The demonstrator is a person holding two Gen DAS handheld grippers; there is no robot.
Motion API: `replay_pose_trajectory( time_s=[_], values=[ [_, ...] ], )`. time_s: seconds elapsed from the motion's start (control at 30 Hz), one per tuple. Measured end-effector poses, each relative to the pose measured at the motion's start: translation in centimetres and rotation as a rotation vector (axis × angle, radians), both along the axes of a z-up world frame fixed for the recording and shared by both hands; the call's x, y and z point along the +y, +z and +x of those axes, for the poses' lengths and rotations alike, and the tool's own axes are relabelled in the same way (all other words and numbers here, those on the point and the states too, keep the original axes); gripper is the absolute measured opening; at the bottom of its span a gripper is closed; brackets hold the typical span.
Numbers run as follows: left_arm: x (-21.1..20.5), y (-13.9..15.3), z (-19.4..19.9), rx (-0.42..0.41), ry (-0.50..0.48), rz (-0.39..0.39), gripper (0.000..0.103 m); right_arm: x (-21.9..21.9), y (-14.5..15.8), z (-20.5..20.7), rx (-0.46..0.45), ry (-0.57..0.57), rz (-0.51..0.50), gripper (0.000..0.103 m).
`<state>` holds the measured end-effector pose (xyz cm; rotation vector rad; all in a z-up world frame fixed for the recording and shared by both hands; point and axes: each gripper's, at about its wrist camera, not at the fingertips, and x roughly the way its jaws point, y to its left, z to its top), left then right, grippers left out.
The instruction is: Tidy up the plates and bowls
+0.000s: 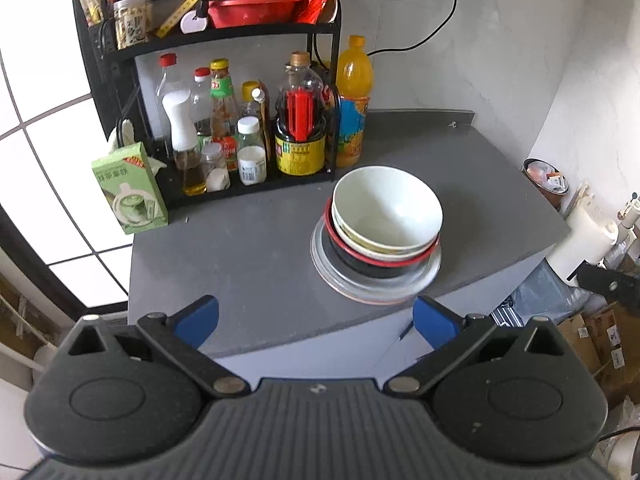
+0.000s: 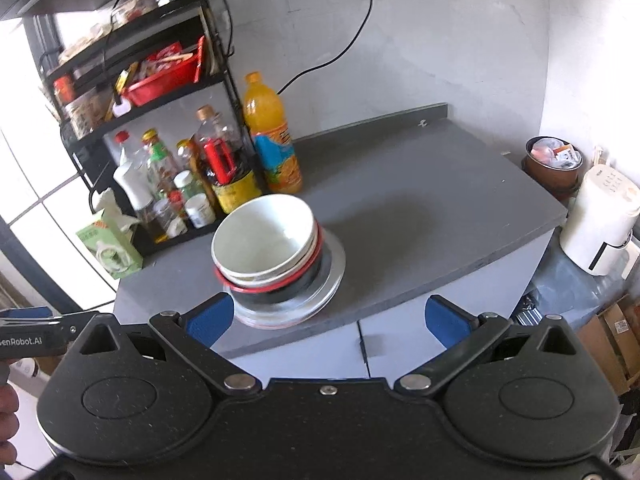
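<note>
A white bowl (image 1: 386,206) (image 2: 262,240) tops a stack on the grey counter (image 1: 248,248) (image 2: 420,208). Under it sits another pale bowl, then a black bowl with a red rim (image 1: 360,262) (image 2: 280,288), all resting on a pile of pale plates (image 1: 376,286) (image 2: 320,300). My left gripper (image 1: 316,318) is open, held back over the counter's front edge, a short way before the stack. My right gripper (image 2: 328,318) is also open and empty, just in front of the stack. The left gripper's body (image 2: 32,332) shows at the right wrist view's left edge.
A black rack (image 1: 224,36) (image 2: 132,92) with sauce bottles, an orange drink bottle (image 1: 354,100) (image 2: 272,140) and a green tissue box (image 1: 128,188) (image 2: 110,246) stand at the counter's back left. A white appliance (image 2: 600,220) and a brown bin (image 2: 554,164) sit beyond the right edge.
</note>
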<state>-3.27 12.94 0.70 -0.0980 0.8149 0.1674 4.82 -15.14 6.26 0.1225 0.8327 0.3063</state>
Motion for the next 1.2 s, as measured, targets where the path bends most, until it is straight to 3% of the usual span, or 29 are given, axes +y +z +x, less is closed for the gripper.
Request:
replay_pose_trajectory(
  time_s=[0.17, 0.5, 1.2],
  values=[
    [-0.3, -0.6, -1.0, 0.016, 0.019, -0.012, 0.102, 0.8, -0.6, -1.0, 0.039, -0.008, 0.034, 0.103],
    [-1.2, -0.7, -2.6, 0.012, 0.014, 0.006, 0.102, 1.1, 0.4, -2.4, 0.005, 0.016, -0.026, 0.103],
    [-0.8, 0.2, -3.2, -0.02, 0.049, 0.025, 0.102, 0.6, 1.0, -3.2, 0.003, 0.038, -0.01, 0.103]
  ],
)
